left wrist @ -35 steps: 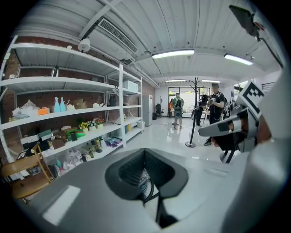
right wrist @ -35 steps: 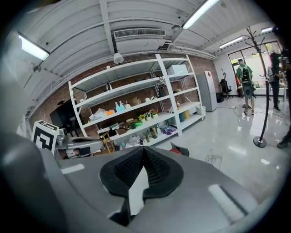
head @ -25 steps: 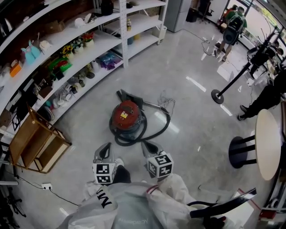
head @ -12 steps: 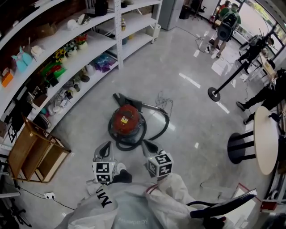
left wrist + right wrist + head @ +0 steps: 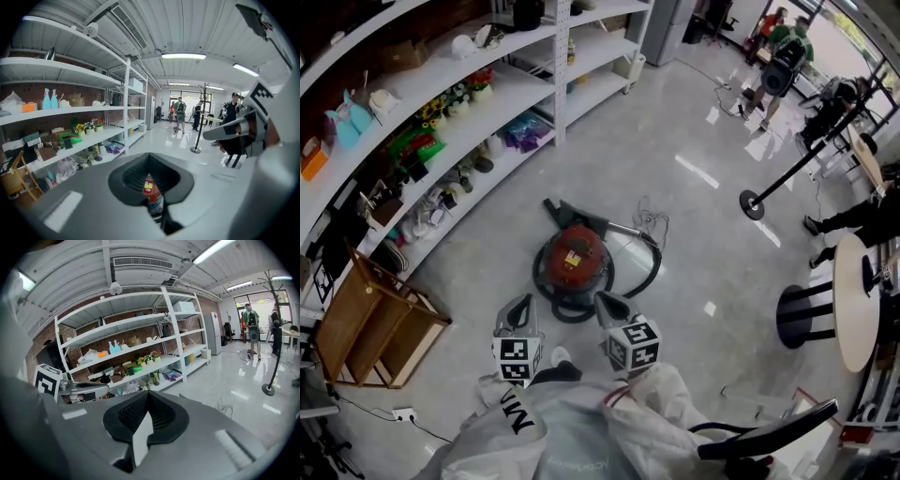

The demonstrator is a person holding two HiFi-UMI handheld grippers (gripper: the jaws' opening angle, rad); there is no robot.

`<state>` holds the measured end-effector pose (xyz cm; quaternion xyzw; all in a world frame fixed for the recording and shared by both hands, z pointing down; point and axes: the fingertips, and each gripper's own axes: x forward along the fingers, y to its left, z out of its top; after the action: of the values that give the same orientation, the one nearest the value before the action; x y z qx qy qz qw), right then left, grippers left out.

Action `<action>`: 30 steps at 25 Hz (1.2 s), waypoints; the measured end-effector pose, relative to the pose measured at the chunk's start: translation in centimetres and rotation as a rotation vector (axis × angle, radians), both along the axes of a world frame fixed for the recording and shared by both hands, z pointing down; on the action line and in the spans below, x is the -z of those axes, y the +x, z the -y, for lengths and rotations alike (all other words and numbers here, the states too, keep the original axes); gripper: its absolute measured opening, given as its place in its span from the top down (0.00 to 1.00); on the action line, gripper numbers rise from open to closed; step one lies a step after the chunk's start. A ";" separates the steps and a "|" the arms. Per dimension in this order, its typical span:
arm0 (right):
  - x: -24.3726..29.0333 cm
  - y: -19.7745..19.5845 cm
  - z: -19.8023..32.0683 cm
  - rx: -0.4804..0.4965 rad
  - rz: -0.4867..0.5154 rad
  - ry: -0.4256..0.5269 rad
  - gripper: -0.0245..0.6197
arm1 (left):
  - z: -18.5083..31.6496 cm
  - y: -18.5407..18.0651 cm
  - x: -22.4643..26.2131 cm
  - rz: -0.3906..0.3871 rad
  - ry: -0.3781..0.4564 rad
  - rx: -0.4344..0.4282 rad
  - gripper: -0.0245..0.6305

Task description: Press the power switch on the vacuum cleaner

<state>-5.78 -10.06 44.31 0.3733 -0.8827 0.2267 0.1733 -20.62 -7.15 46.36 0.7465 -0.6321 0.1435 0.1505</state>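
Note:
The red canister vacuum cleaner (image 5: 575, 260) stands on the glossy grey floor, with its black hose (image 5: 649, 265) looped around it. A sliver of its red body (image 5: 149, 187) shows through the left gripper's jaws. Both grippers hover just short of its near side. My left gripper (image 5: 522, 305) is shut with nothing in it, to the vacuum's near left. Shut as well, my right gripper (image 5: 606, 302) points at the near loop of hose. No switch can be made out on the vacuum's top. Each gripper shows in the other's view: right gripper (image 5: 236, 133), left gripper (image 5: 79, 389).
White shelving (image 5: 502, 103) full of small items runs along the left. A wooden frame (image 5: 373, 307) leans at the lower left. A round table (image 5: 860, 302), a pole stand (image 5: 755, 203) and a black chair (image 5: 769, 437) are on the right. People (image 5: 783, 58) stand far back.
The vacuum now sits slightly lower in the head view, closer to both gripper tips. Both grippers stay shut and side by side.

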 end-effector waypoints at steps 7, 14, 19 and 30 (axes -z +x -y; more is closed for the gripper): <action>-0.1 -1.3 0.0 -0.010 -0.037 -0.007 0.96 | 0.7 -1.5 -1.0 -0.037 -0.012 -0.002 0.96; -0.6 -0.4 -0.4 -0.044 -0.069 -0.021 0.96 | 0.7 -0.5 -2.2 -0.066 -0.029 -0.032 0.96; -1.0 1.1 -0.8 -0.076 -0.082 -0.041 0.96 | 1.0 0.4 -2.3 -0.072 -0.032 -0.056 0.96; -2.1 1.1 1.0 -0.066 -0.065 -0.063 0.96 | 2.2 0.7 -2.7 -0.049 -0.053 -0.050 0.96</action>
<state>-4.67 -11.01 46.45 0.4037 -0.8563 0.2476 0.2062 -19.88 -9.33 49.07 0.7612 -0.6052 0.1453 0.1820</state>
